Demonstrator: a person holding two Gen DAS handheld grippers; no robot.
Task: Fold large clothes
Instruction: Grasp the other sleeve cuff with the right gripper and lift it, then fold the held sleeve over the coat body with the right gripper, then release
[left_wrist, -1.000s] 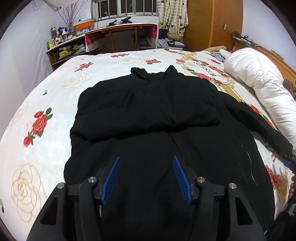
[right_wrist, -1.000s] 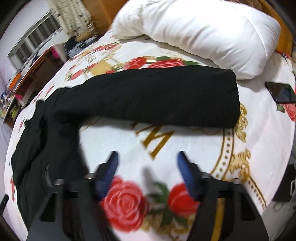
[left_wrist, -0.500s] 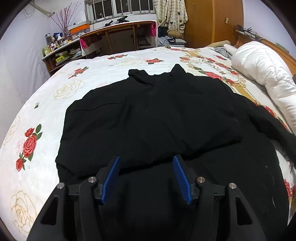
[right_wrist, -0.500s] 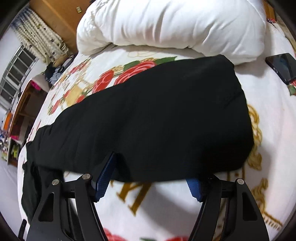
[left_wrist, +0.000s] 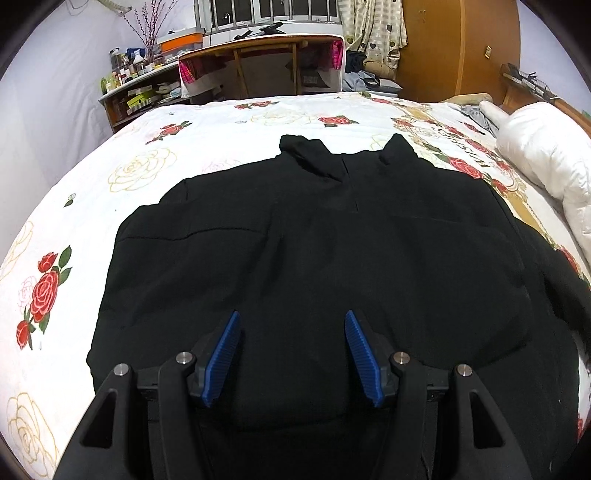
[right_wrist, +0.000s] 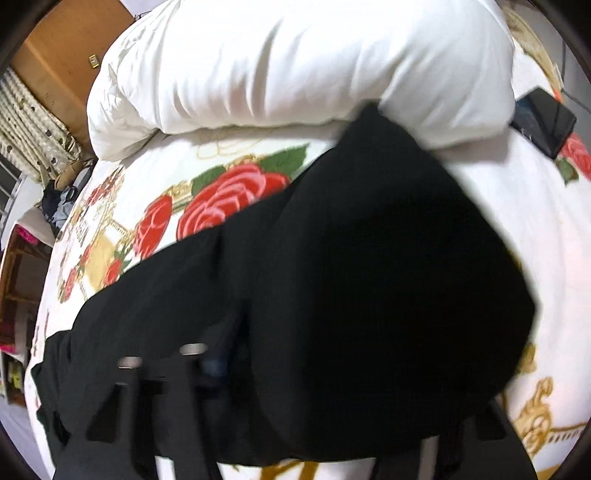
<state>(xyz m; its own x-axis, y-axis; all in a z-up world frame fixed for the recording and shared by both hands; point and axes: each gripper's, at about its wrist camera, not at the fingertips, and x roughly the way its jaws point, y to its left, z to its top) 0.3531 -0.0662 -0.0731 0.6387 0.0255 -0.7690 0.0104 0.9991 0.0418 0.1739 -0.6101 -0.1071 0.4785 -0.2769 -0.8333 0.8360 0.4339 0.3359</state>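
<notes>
1. Folding starts from where the black coat (left_wrist: 314, 266) lies: spread on the rose-printed bed (left_wrist: 207, 122), collar away from us. One sleeve (right_wrist: 332, 266) stretches across the sheet toward the white duvet (right_wrist: 295, 59), its cuff end touching the duvet's lower edge.

2. Our left claw (left_wrist: 291, 350) hovers over the lower middle of the coat, blue pads spread apart and nothing between them.

3. Our right claw (right_wrist: 314, 391) is down at the sleeve. Black cloth covers the fingers and the view is blurred, so we cannot tell whether it has closed on the fabric or is merely under it.

4. We judge the coat soft, thick and fairly heavy for a garment. It will sag and drape instead of holding a line, and a single-layer pinch may slip or drag the rest along.

5. We would take hold at firm edges: the cuff or sleeve seam for the sleeve, the hem corners and shoulders for the body.

6. Writing: gold lettering is printed on the bed sheet near the duvet in the left view, too distorted for us to read. We see no label or brand on the coat. A dark phone (right_wrist: 546, 122) lies beside the duvet.
</notes>
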